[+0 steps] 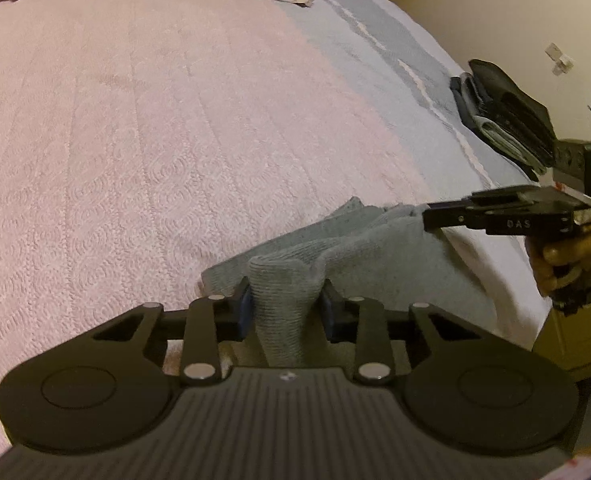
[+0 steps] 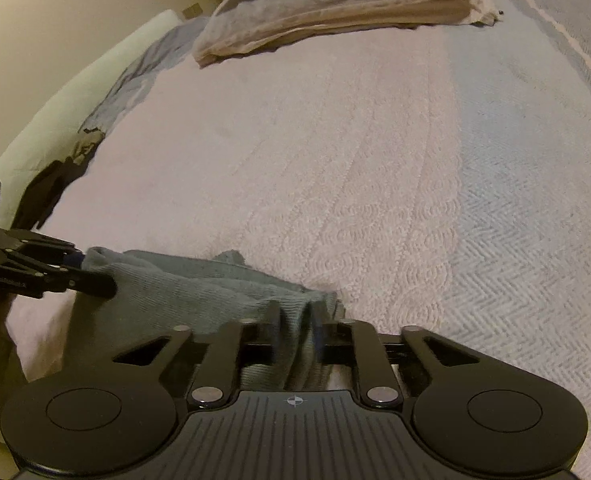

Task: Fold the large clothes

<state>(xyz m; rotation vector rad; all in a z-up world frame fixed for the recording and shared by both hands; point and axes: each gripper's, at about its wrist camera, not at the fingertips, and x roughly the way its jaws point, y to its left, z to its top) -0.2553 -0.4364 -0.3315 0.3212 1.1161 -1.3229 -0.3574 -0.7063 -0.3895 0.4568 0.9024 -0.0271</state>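
Left gripper (image 1: 285,310) is clamped on a bunched corner of the grey knit (image 1: 359,248); right gripper (image 2: 295,324) is pinched on the other corner. The knit lies crumpled at the near edge of the bed (image 1: 135,140), strung between the two. I'd keep both grips at equal height and tension and spread them apart to flatten it before folding. Count: one knit, two grippers, one beige folded stack (image 2: 335,12), one dark pile (image 1: 507,120).
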